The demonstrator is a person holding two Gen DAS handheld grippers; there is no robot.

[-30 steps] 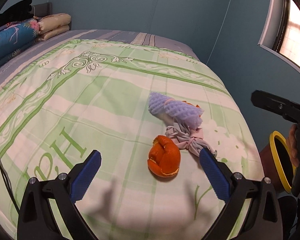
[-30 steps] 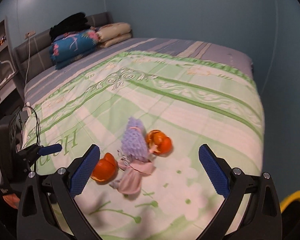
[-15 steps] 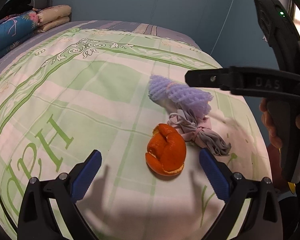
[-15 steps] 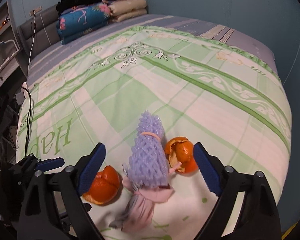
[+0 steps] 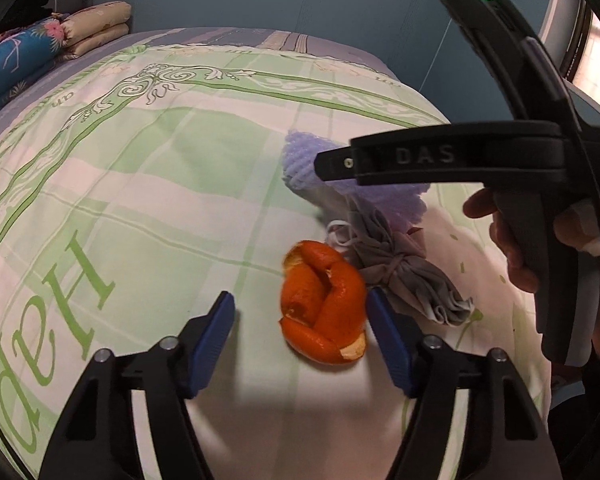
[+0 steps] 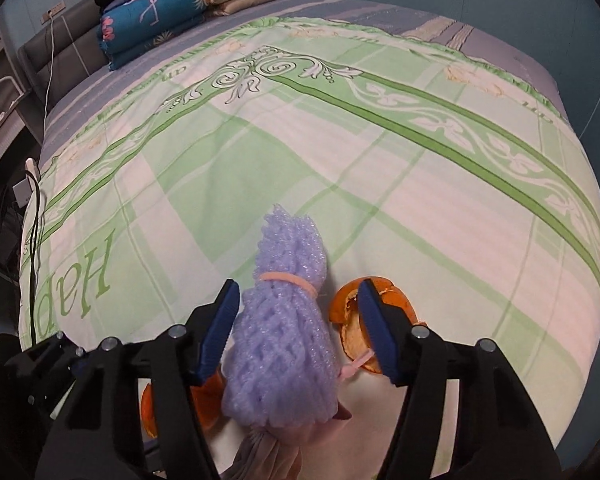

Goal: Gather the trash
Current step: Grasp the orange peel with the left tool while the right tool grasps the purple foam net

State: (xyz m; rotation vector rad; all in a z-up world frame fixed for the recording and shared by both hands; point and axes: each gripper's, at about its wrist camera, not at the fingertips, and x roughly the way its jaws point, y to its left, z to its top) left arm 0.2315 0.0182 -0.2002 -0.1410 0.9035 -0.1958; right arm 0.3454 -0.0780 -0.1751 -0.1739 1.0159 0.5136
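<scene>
On the bedspread, my left claw – jaws just narrowing, gripping nothing – brackets the orange peel toward 1 o'clock; my right claw, also closing, straddles the foam net, lengthwise toward 12.

Both wrist views are fisheye pictures with dark rounded corners, and the straight stripes of the green-and-white patterned bedspread bow strongly toward the edges. The light is soft, dim and cool, giving the whole room a blue cast. In the left view a bright, overexposed window glares at the upper right of the frame. A soft grey shadow lies on the cloth at the bottom centre, just below the curled orange peel. In the right view the purple foam fruit net is sharp; its lower end falls into shadow.
</scene>
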